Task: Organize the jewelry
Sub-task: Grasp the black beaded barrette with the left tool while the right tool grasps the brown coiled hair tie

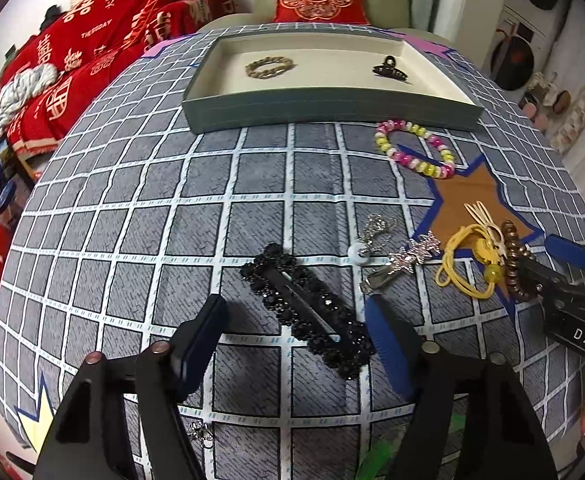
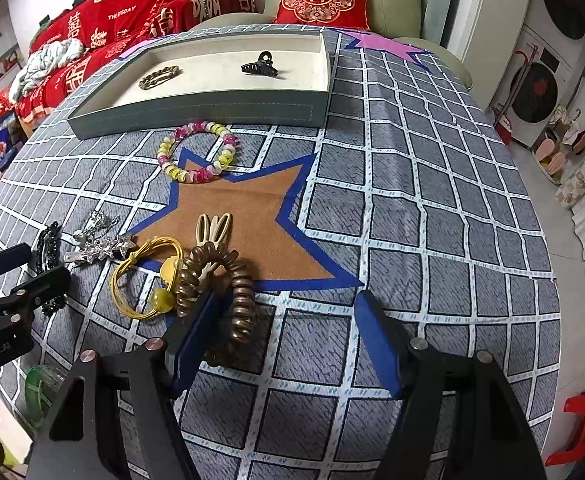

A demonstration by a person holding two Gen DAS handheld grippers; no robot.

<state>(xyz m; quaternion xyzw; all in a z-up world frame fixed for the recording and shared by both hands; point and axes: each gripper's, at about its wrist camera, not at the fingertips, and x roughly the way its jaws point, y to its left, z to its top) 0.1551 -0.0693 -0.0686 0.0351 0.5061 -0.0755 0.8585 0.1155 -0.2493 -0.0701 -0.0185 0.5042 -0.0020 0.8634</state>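
My left gripper (image 1: 292,320) is open, its fingers on either side of a black rhinestone hair clip (image 1: 308,308) lying on the checked cloth. My right gripper (image 2: 288,312) is open; its left finger lies against a brown spiral hair tie (image 2: 220,284). Beside it lie a yellow hair tie with a bead (image 2: 148,284), a cream rabbit-ear clip (image 2: 214,226), a silver star clip (image 2: 100,248) and a pink and yellow bead bracelet (image 2: 198,152). The grey tray (image 2: 196,114) at the back holds a bronze chain bracelet (image 2: 160,77) and a black claw clip (image 2: 260,66).
The table is covered by a grey checked cloth with a brown star patch (image 2: 252,216) and a pink star (image 2: 380,46). A sofa with a red cushion (image 2: 324,0) stands behind; red bedding (image 2: 140,8) lies at the left. A silver keychain (image 1: 372,236) lies near the clips.
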